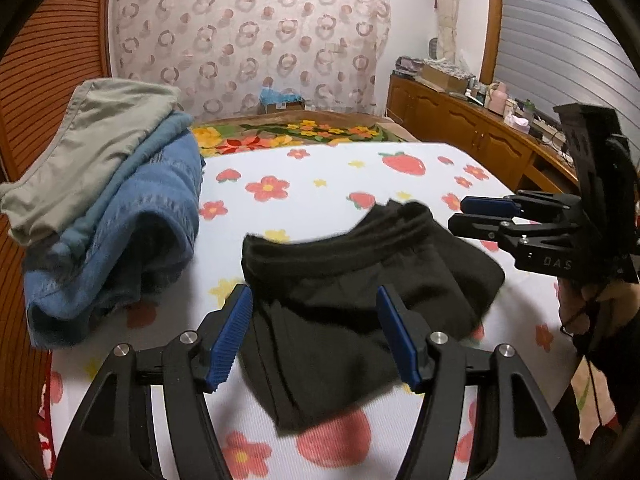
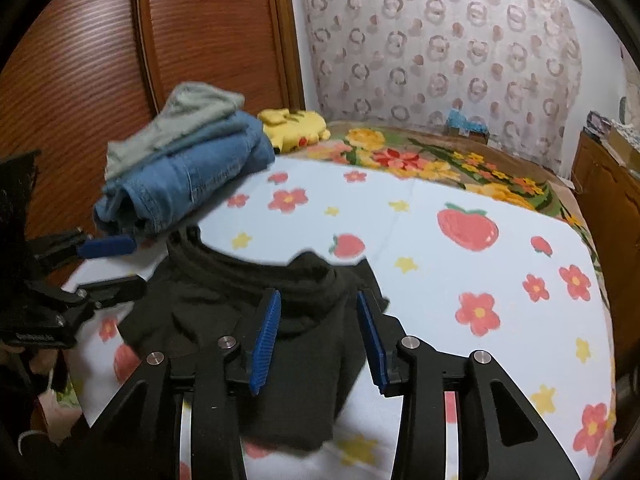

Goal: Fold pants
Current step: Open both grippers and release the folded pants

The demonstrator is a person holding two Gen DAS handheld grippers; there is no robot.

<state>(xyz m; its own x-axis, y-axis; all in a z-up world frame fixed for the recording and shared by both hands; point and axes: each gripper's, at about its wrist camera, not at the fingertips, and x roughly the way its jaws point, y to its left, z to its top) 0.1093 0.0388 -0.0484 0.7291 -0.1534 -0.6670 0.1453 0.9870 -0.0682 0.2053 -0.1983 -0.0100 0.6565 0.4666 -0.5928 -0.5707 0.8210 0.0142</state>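
Black pants (image 1: 360,304) lie bunched beneath both hovering grippers, jaws parted.

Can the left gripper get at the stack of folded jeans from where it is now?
Probably yes. The left gripper is open over the black pants, gripping nothing, and the stack of folded jeans sits just to its left with only bare strawberry sheet between.

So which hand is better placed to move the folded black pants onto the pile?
Probably left: the pile lies on the left tool's side, and both tools, including the right tool, stand open over the black pants.
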